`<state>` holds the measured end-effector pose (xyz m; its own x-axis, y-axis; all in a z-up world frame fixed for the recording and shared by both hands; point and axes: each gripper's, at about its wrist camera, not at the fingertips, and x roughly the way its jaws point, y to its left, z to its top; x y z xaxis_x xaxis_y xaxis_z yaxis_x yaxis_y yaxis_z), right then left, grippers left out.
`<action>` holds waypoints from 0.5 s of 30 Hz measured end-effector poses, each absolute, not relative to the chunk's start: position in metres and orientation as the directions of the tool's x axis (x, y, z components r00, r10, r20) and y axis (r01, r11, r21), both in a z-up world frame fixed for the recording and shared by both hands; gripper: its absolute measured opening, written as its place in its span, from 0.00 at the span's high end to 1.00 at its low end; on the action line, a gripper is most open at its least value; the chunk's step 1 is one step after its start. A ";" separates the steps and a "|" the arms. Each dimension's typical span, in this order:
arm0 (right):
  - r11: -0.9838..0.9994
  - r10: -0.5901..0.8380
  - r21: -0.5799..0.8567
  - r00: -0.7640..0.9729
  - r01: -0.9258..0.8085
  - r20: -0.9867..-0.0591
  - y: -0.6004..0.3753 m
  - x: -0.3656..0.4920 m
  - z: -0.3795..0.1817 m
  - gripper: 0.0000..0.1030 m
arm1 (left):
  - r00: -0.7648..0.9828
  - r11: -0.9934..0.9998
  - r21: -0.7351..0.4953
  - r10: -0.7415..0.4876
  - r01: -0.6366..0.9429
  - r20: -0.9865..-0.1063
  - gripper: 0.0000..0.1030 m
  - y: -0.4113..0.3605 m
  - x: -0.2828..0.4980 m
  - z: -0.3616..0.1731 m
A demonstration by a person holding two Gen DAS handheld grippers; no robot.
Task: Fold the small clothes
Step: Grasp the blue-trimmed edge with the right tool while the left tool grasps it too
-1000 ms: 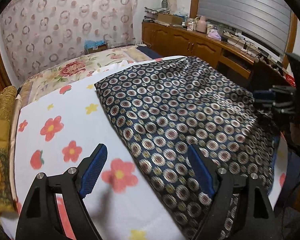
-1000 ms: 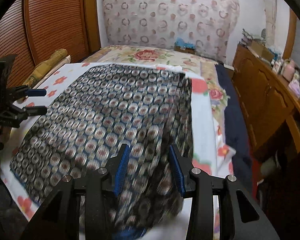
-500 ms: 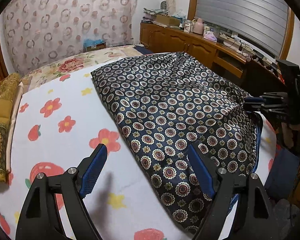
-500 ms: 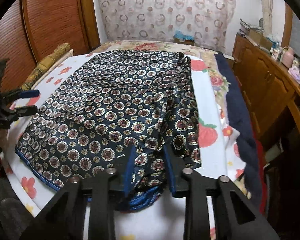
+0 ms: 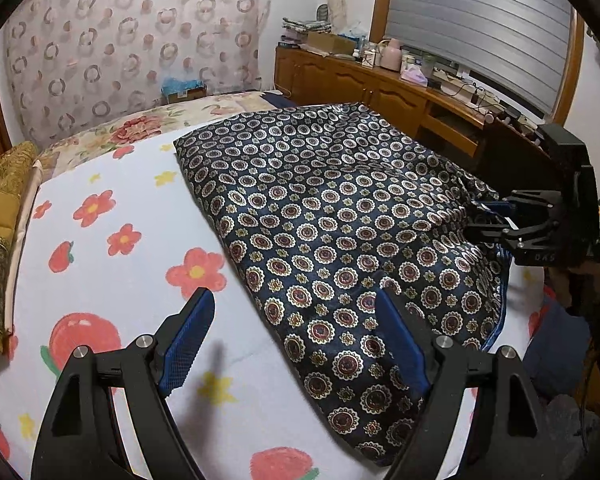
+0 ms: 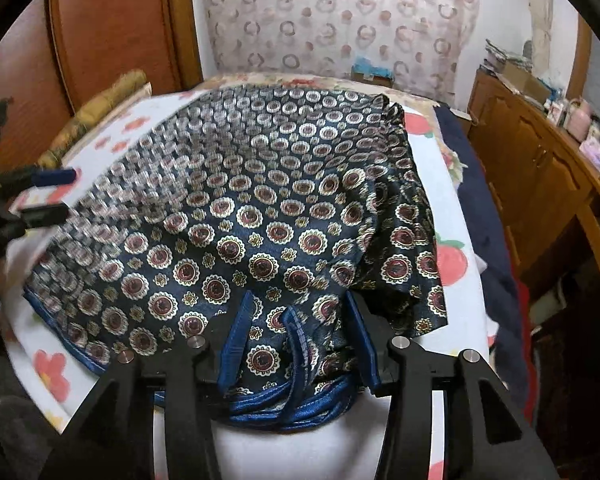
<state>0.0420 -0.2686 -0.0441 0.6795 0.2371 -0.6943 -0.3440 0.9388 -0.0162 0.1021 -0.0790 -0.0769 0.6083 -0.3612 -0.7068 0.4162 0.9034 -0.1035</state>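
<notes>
Navy patterned garment lies spread on the white flower-print sheet of a bed.

Left wrist view: the left gripper hovers over the garment's near left edge with its fingers spread wide, one blue pad above bare sheet, the other above the cloth, nothing between them pressed. At the right edge of this view the right gripper sits at the garment's far corner, where the cloth is bunched. Right wrist view: the right gripper has just been opening; its fingers stand partly apart, with the garment's gathered, blue-hemmed corner lying loose between them, the pads not seen pressing it. The cloth's left part is blurred. The left gripper shows at the left margin, spread.
</notes>
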 end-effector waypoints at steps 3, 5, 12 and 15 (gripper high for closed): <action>0.937 0.267 0.017 0.685 -0.350 -0.678 -0.272 0.040 -0.042 0.96 | 0.603 0.903 -0.107 -0.362 0.416 -0.710 0.19 -0.078 0.101 -0.079; 0.941 0.271 0.026 0.704 -0.339 -0.657 -0.278 0.037 -0.038 0.96 | 0.599 0.902 -0.111 -0.365 0.417 -0.713 0.19 -0.079 0.101 -0.079; 0.970 0.226 0.053 0.788 -0.239 -0.572 -0.319 0.013 -0.017 0.96 | 0.573 0.893 -0.129 -0.381 0.430 -0.726 0.19 -0.080 0.098 -0.085; 0.974 0.213 0.062 0.773 -0.220 -0.597 -0.323 0.015 -0.028 0.96 | 0.560 0.890 -0.137 -0.387 0.435 -0.733 0.19 -0.080 0.097 -0.088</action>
